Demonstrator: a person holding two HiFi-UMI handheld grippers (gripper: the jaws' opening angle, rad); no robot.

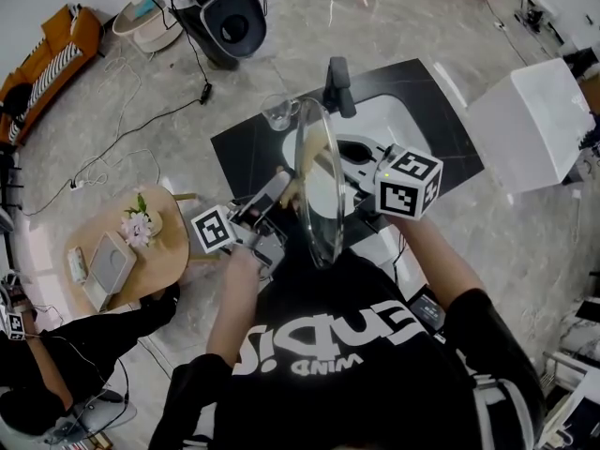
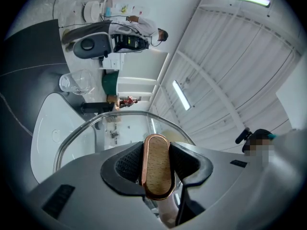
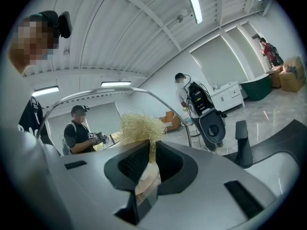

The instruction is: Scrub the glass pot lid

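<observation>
**Lid held on edge over the sink, scrubber at its right face**

At the left, the left gripper (image 1: 281, 187) (image 2: 157, 166) is pinching the lid's wooden, copper-rimmed knob (image 2: 157, 164). Both pads are pressing on the knob's sides. The glass lid (image 1: 319, 190) (image 2: 122, 134) (image 3: 96, 94) is standing on edge in the air, just right of that gripper. Its knob side is facing left and its metal rim is running from near to far.

On the lid's right side, a pale, straw-like scrubber (image 3: 139, 127) is sticking out of the right gripper (image 1: 356, 193) (image 3: 151, 159). Those jaws are closing on the scrubber's stalk, with the fibre tuft fanning out past the tips toward the glass. Whether the fibres are actually touching the lid cannot be made out.

Below and beyond the lid, a white sink (image 1: 401, 118) (image 2: 43, 128) is sitting in a black counter (image 1: 246, 148). A black faucet (image 1: 337, 82) (image 3: 241, 143) is rising at the sink's far edge. A clear glass (image 1: 278, 112) (image 2: 76, 82) is standing on the counter just left of the faucet.
</observation>
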